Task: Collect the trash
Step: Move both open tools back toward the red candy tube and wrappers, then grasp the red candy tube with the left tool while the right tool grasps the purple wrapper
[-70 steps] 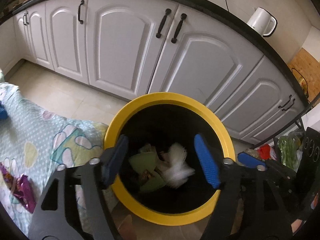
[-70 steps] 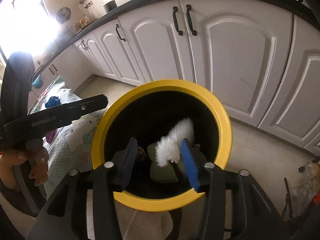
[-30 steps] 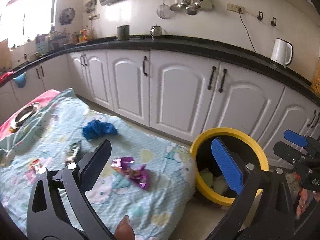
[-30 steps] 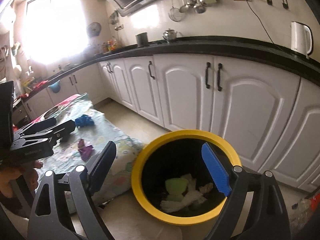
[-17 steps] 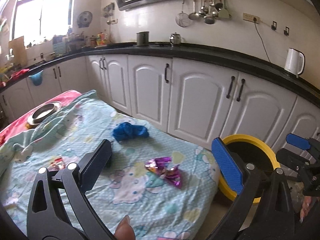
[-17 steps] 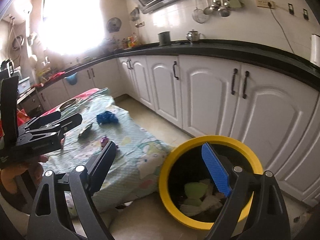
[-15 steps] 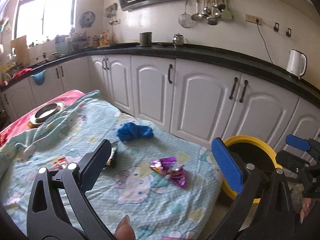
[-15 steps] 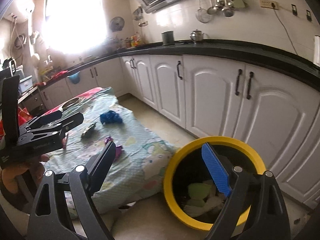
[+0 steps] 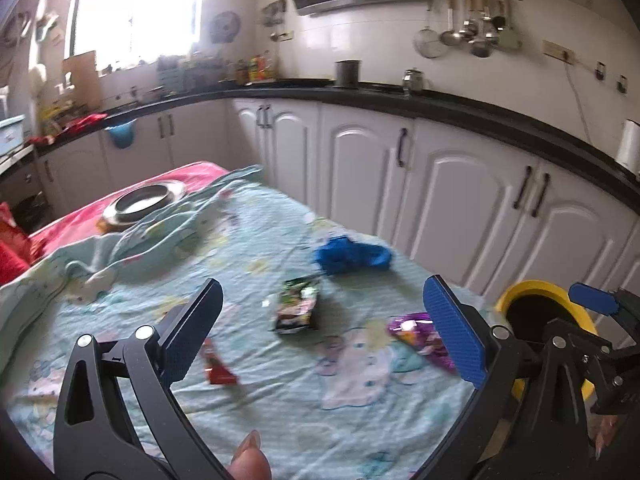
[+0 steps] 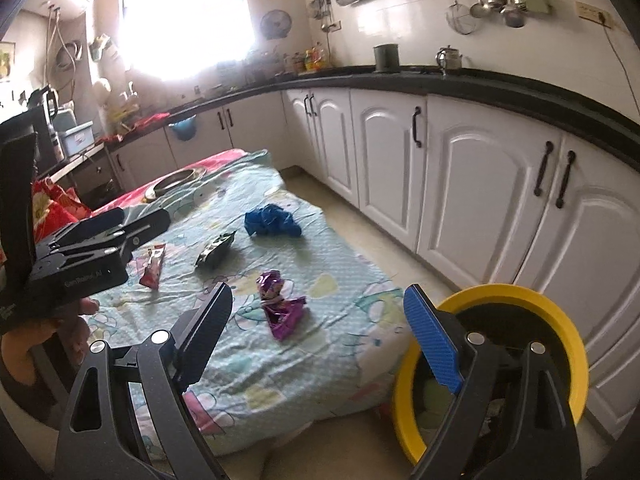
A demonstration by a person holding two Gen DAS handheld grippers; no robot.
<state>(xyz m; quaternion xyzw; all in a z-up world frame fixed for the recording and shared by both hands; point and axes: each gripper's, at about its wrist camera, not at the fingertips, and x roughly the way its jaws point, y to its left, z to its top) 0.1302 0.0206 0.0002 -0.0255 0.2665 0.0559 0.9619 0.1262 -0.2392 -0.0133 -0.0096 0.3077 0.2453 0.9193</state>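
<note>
1. Kitchen: white cabinets (image 10: 472, 184) under a black counter (image 10: 500, 84), bright window at the back, utensils hanging on the wall.
2. Low bed with a pale blue patterned sheet (image 9: 280, 392) fills the floor in front of me; a metal bowl (image 9: 144, 203) sits at its far end on red cloth.
3. My left gripper (image 9: 324, 332) has its fingers wide apart, nothing between the pads, hovering over the sheet.
4. My right gripper (image 10: 320, 344) is the same: fingers spread wide, empty, between the bed edge and the bin.
5. Trash on the sheet: a purple wrapper (image 10: 280, 312) nearest the bin side, a dark green packet (image 9: 298, 308) mid-sheet, a red wrapper (image 9: 216, 366) near my left finger, a crumpled blue bag (image 9: 352, 258) farther back towards the cabinets.
6. All four pieces lie apart from each other; neither gripper touches any of them.
7. Yellow-rimmed bin (image 10: 560, 320) stands on the floor just beside the bed corner, in front of the cabinets; green and white scraps show inside it.
8. From the right camera, my left gripper shows at the left edge, held in my hand (image 10: 36, 336).
</note>
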